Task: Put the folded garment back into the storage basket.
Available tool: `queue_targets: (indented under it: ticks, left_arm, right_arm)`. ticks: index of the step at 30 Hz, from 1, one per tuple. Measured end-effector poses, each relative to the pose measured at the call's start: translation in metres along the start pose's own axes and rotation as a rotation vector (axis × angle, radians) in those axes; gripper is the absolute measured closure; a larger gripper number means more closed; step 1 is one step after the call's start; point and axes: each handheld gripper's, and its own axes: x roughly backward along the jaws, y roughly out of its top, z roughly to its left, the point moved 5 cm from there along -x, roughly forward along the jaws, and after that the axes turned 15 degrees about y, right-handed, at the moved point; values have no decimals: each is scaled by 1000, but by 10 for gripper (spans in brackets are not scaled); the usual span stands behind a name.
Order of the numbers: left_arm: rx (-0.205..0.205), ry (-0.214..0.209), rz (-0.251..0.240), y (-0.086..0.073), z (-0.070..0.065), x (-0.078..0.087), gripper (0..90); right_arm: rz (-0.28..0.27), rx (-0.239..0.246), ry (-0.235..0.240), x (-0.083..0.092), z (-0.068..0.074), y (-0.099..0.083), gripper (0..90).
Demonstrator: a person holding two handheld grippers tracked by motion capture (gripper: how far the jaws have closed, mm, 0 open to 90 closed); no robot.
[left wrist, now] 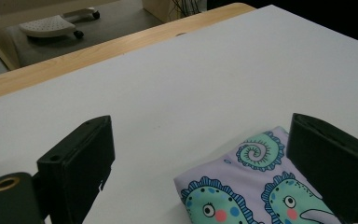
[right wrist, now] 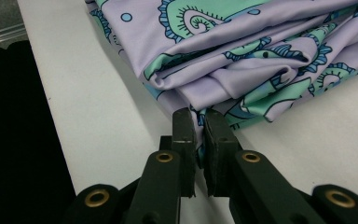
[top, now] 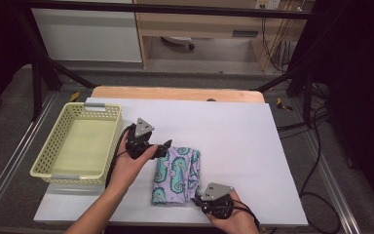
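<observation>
A folded lilac cloth [top: 177,175] printed with teal seahorses lies on the white board near the front edge. My left gripper [top: 164,147] sits at the cloth's far left corner with its jaws wide open. In the left gripper view that corner of the cloth [left wrist: 242,191] lies between the fingers [left wrist: 77,163] of the left gripper [left wrist: 200,128], and neither pad touches it. My right gripper [top: 196,199] is at the cloth's near right corner. In the right gripper view the right gripper [right wrist: 199,122] is shut on a thin edge of the cloth [right wrist: 242,51].
A pale yellow plastic basket [top: 41,165] stands with nothing inside at the left edge of the white board [top: 253,141]. A wooden tabletop strip [top: 175,92] shows behind the board. Dark frame bars and cables run along both sides.
</observation>
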Motion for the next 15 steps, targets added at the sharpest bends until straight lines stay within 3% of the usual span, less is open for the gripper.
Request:
queue_targets:
  ticks: [10, 15]
  left_arm:
    - [-22, 4, 39, -8, -1, -10, 100]
    - [-10, 16, 53, -16, -1, -19, 143]
  right_arm:
    - [0, 3, 0, 0, 0, 0, 848]
    - [1, 2, 2, 0, 0, 0, 847]
